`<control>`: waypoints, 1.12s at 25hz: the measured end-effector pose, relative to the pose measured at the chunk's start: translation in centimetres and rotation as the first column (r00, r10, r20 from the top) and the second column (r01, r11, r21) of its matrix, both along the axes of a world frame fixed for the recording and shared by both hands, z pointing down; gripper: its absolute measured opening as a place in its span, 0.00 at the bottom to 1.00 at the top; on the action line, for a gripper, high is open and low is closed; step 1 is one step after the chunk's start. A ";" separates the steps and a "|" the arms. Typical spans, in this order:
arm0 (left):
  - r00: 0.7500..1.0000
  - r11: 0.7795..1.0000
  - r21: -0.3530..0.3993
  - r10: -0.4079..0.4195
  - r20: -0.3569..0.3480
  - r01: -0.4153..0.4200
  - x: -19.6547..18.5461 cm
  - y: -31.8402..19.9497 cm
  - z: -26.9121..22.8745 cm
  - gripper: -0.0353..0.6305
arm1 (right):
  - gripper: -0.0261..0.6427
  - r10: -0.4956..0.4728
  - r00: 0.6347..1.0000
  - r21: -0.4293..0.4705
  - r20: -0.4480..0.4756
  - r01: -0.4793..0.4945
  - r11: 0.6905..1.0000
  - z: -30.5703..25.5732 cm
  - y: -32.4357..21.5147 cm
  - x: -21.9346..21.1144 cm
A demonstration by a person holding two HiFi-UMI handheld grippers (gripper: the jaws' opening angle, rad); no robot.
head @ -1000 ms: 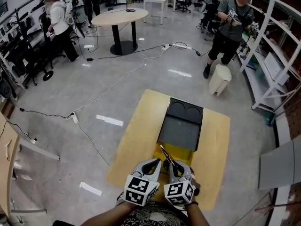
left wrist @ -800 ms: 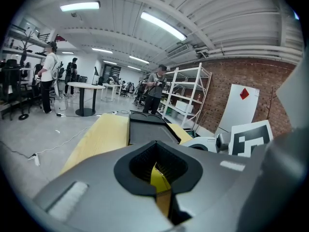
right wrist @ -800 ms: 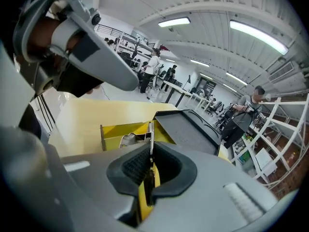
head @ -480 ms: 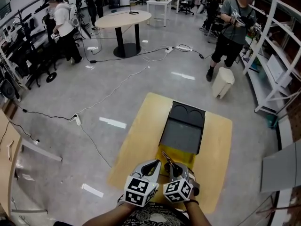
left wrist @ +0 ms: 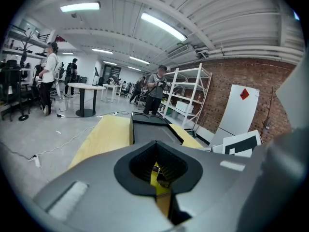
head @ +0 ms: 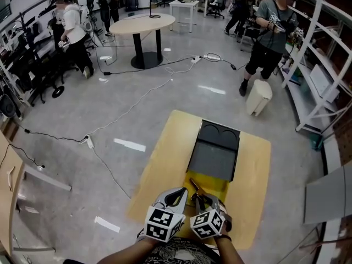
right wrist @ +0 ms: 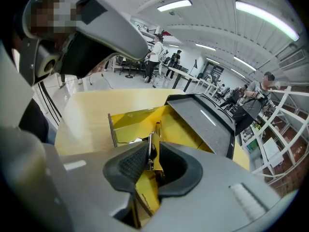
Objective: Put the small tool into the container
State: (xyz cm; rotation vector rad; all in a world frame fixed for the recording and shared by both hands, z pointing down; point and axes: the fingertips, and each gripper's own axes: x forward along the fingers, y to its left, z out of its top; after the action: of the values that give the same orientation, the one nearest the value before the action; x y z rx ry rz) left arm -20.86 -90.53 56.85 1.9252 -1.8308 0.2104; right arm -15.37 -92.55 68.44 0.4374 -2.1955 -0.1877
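An open yellow container (head: 213,181) lies on the wooden table (head: 165,153), with its dark grey lid (head: 213,155) folded back on the far side. My right gripper (head: 204,198) is shut on the small tool (head: 194,187), a thin metal piece with a yellow part that sticks up over the container's near end. In the right gripper view the tool (right wrist: 151,146) stands between the pads of the right gripper (right wrist: 152,161), above the container's yellow inside (right wrist: 135,122). My left gripper (head: 179,193) is at the container's near left corner. Its jaws (left wrist: 157,168) are closed on a yellow strip, apparently the container's edge.
The table's near edge is right under both grippers. A white bin (head: 257,97) stands on the floor beyond the table, and cables (head: 137,100) run across the floor. A metal shelf rack (head: 322,54) is at the right. A round table (head: 144,22) and several people are far behind.
The tool and right gripper have sunk slightly toward the container's near end. The left gripper has stayed put. People at the back have walked a little.
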 end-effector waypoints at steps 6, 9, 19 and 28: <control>1.000 1.000 0.000 0.026 -0.001 -0.026 -1.4 0.8 -0.8 0.07 | 0.14 0.043 0.999 -0.025 0.031 -0.042 0.999 -1.3 1.6 -1.3; 0.999 0.999 0.005 0.037 0.000 -0.037 -0.9 1.1 -2.0 0.07 | 0.14 0.065 0.997 -0.045 0.051 -0.063 0.997 -2.6 2.0 -0.8; 0.996 0.996 0.013 0.088 0.010 -0.088 -0.6 5.6 -5.7 0.07 | 0.11 0.198 0.963 -0.087 0.183 -0.185 0.979 -8.7 5.1 -0.6; 0.990 0.990 0.033 0.139 0.029 -0.140 -0.4 9.7 -6.6 0.07 | 0.05 0.302 0.880 -0.148 0.366 -0.266 0.953 -13.9 9.7 -1.1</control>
State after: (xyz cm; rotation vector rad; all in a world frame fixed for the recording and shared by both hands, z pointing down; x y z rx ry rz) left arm -21.28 -80.81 50.27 2.0865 -1.7276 0.2522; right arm -16.44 -82.85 54.49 0.7934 -2.4741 0.1779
